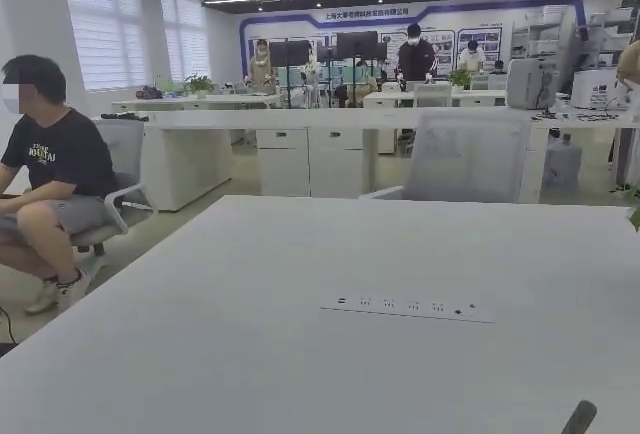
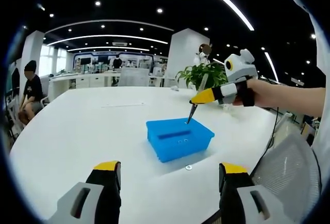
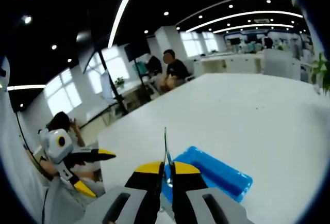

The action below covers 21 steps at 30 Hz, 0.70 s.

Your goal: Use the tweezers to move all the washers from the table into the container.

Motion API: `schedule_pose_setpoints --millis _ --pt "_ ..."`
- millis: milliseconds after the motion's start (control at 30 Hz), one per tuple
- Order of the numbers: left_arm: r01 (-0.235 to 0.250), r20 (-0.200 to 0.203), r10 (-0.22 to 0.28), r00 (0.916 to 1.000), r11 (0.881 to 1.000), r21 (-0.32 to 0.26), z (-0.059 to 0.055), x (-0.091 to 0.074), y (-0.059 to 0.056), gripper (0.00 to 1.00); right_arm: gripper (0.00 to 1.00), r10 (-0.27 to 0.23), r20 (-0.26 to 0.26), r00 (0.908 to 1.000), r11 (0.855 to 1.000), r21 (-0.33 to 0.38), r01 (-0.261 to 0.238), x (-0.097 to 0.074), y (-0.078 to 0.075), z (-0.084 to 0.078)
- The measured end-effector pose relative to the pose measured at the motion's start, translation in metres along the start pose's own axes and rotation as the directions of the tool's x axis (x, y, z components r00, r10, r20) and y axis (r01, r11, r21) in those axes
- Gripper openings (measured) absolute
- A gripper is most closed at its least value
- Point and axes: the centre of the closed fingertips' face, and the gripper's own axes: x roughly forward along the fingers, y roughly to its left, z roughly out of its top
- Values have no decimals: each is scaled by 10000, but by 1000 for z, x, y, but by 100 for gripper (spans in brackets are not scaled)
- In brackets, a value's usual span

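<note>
— What's the biggest thing there?
— The white table (image 2: 77,131), broad and mostly bare. In the head view a strip of sockets (image 1: 408,306) sits flush in its top, and a grey office chair (image 1: 470,159) stands at its far edge.

— And the container?
— A shallow blue container (image 2: 179,138), rectangular and open on top. It sits flat on the table, toward the near right in the left gripper view. On its floor I make out two tiny pale washers (image 2: 181,141) side by side, close to the near wall. They are too small to count for sure.

— Any outside it?
— One washer (image 2: 188,167), a small silver ring with a dark hole. It lies flat on the table just beside the container's near wall, not touching it.

— The grippers?
— The left gripper (image 2: 171,168) faces the container from the near side, its yellow-tipped jaws wide apart with nothing between them. The right gripper (image 2: 202,97) is up on the far right of the container, jaws pinched together on the tweezers (image 2: 193,109).

— How do the tweezers look?
— Thin metal, slanting down to the left, with the point low over the container's far side. I can't tell whether the tips carry anything or touch the rim.

— And from the right gripper view?
— The blades stand straight up between the closed jaws, with the blue container just beyond them to the right.
</note>
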Motion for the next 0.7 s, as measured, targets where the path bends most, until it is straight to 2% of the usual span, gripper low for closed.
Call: schedule_pose_setpoints --millis 100,200,433,700 --pt "-2 -7 2 10000 10000 9 0 0 0 79 3 -134 -4 9999 9988 474 134 5 -9 1" --pt "-16 -26 16 10000 10000 10 0 0 0 79 3 -198 -128 9997 9982 565 205 12 -15 -1" --pt "-41 -56 41 10000 10000 -14 -1 0 1 78 3 -366 -615 9974 9975 578 401 24 -26 -13" --pt "-55 -140 55 9999 10000 -11 -3 0 2 78 3 -505 -1322 9899 9977 380 560 40 -39 -34"
